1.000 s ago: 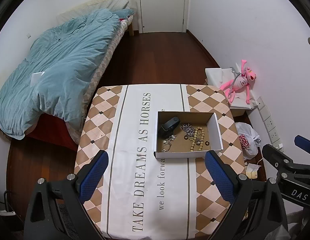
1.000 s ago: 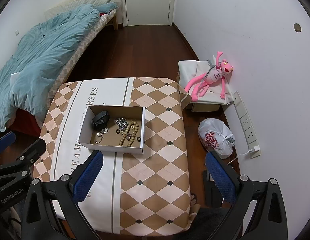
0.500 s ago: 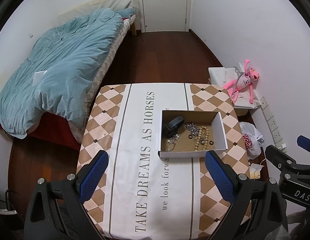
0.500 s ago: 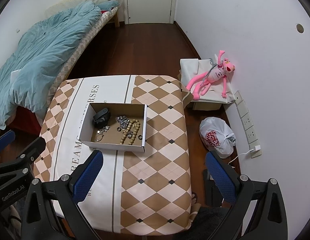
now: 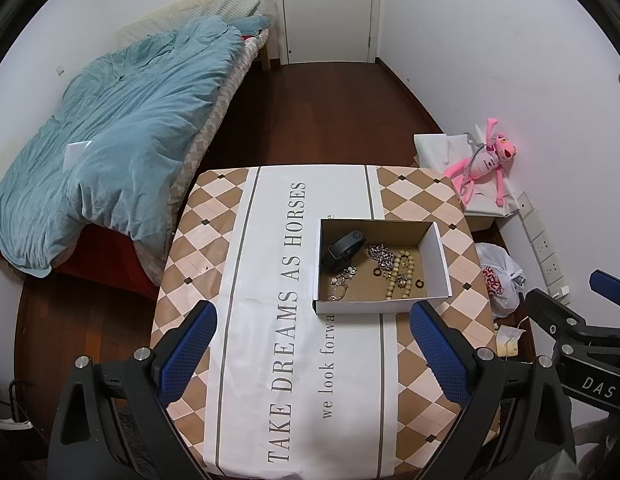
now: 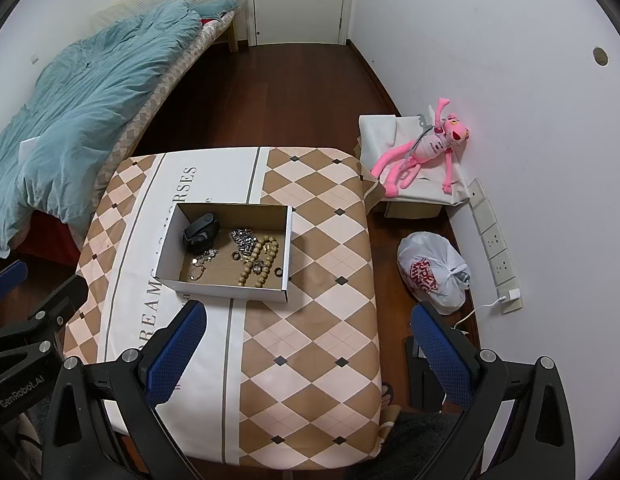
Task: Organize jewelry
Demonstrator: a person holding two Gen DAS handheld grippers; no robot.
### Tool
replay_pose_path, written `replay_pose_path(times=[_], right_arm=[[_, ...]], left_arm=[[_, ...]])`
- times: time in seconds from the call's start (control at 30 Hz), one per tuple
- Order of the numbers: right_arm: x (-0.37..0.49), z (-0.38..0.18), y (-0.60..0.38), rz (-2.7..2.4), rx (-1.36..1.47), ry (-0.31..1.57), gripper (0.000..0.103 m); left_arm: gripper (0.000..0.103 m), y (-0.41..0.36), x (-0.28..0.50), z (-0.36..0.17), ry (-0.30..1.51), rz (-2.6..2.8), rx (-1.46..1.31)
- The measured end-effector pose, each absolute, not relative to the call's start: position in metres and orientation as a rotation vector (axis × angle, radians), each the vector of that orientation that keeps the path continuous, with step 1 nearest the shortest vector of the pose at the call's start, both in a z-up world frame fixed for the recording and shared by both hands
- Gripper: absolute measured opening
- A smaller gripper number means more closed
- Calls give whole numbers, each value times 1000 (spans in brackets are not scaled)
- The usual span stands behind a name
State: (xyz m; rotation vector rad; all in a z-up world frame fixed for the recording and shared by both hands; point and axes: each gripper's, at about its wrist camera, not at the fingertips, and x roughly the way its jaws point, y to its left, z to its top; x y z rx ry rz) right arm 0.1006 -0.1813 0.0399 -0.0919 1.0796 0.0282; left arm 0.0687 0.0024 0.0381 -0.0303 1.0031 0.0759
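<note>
Your left gripper (image 5: 311,350) hangs wide open and empty above the worktop's (image 5: 270,360) near edge, and your right gripper (image 6: 306,350) is spread and empty too. Over the last second both have drifted back; the box (image 5: 379,306) looks smaller. All the jewelry lies inside it: black band (image 5: 343,249), silver chain (image 5: 381,255), wooden beads (image 5: 401,274). That fits either a sorted box or one awaiting sorting

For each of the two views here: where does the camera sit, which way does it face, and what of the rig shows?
Left wrist: behind the open left tool, looking down over the table at the box; right tool at the right edge.
Right wrist: behind the open right tool, farther right; left tool at the left edge.
Shared: box, table, bed, pink toy.
</note>
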Motion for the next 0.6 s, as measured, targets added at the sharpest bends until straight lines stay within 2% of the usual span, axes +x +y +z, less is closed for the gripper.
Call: replay_pose_path(times=[0.6], right_arm=[[101, 38, -183, 25, -90, 1085, 103]], left_arm=[[99, 3, 66, 37, 1002, 79, -35]])
